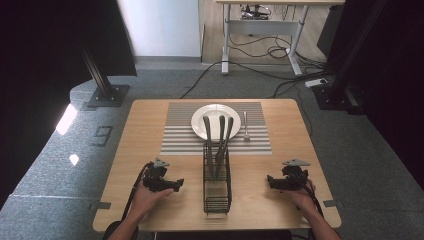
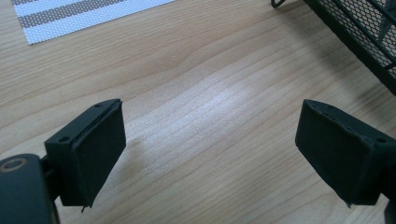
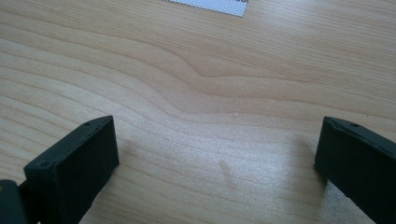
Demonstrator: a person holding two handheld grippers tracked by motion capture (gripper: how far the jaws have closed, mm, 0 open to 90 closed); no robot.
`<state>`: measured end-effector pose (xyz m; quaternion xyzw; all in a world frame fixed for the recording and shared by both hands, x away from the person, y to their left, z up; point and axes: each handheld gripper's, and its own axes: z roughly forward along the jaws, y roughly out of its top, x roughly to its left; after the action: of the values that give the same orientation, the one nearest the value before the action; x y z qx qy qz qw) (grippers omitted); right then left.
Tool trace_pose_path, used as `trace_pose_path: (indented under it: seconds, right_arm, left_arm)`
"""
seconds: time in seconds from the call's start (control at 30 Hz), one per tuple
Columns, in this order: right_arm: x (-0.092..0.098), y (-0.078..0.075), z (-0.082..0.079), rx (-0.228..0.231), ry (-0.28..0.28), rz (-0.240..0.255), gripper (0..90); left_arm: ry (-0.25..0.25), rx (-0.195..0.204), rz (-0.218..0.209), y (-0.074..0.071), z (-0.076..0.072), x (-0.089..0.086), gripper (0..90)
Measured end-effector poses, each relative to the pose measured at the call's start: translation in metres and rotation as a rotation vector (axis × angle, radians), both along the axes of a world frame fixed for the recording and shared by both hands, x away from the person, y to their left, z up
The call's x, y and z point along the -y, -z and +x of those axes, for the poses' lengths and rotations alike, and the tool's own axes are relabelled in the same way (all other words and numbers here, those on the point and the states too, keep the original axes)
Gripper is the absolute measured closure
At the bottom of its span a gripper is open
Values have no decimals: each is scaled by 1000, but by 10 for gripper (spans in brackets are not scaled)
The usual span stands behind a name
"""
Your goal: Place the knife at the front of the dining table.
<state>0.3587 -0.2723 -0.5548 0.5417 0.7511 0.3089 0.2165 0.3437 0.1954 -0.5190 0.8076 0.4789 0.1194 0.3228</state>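
Black wire caddy (image 1: pixel 217 185) stands upright on the wooden table (image 1: pixel 150 125), near its front edge and midway between the two grippers, apart from both. Three dark-handled utensils (image 1: pixel 220 137) stick up out of its far compartment and lean toward the white plate (image 1: pixel 200 117) behind it; which kind they are cannot be told. The near compartment holds something pale and low that is too small to make out. The plate sits on a grey striped placemat (image 1: pixel 172 142), and a fork (image 1: pixel 245 126) lies on the mat just right of the plate. The left gripper (image 1: pixel 172 186) rests low over the table left of the caddy, pointing toward it; in the left gripper view (image 2: pixel 210 140) its jaws stand wide apart with only bare wood between them, and the caddy's mesh wall (image 2: pixel 369 32) shows at the upper right. The right gripper (image 1: pixel 271 181) sits right of the caddy, and in the right gripper view (image 3: pixel 217 163) its jaws are likewise spread wide over bare wood, gripping nothing.
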Motion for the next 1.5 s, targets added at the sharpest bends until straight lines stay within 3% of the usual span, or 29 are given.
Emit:
trace_pose_path:
  seconds: [0.3,0.5,0.77,0.9,1.0,1.2,1.3,1.43,1.5]
  right_arm:
    - [-2,-2,-1,-18,3,-6,0]
    - [-2,-1,-2,-19,0,-5,0]
    - [-3,-1,-2,-10,-5,-4,0]
    - [-3,-1,-2,-8,-6,-3,0]
    - [-4,-1,-2,-6,-4,-3,0]
    - [-5,0,-2,0,0,0,0]
    - [-5,0,-2,2,0,1,0]
    - [-5,0,-2,4,-2,2,0]
    - [-5,0,-2,4,-2,2,0]
  left_arm:
    - [-4,-11,-15,-2,-1,-1,97]
    - [-15,10,-12,-5,-3,-3,122]
    - [-26,52,-47,-12,-5,-8,150]
    - [-30,92,-92,-22,-6,-10,156]
    - [-15,121,-153,-35,-6,-7,166]
    - [25,151,-202,-56,-5,4,175]
    - [24,184,-204,-65,-4,5,186]
    - [23,227,-246,-86,1,2,192]
    - [27,230,-263,-92,3,2,193]
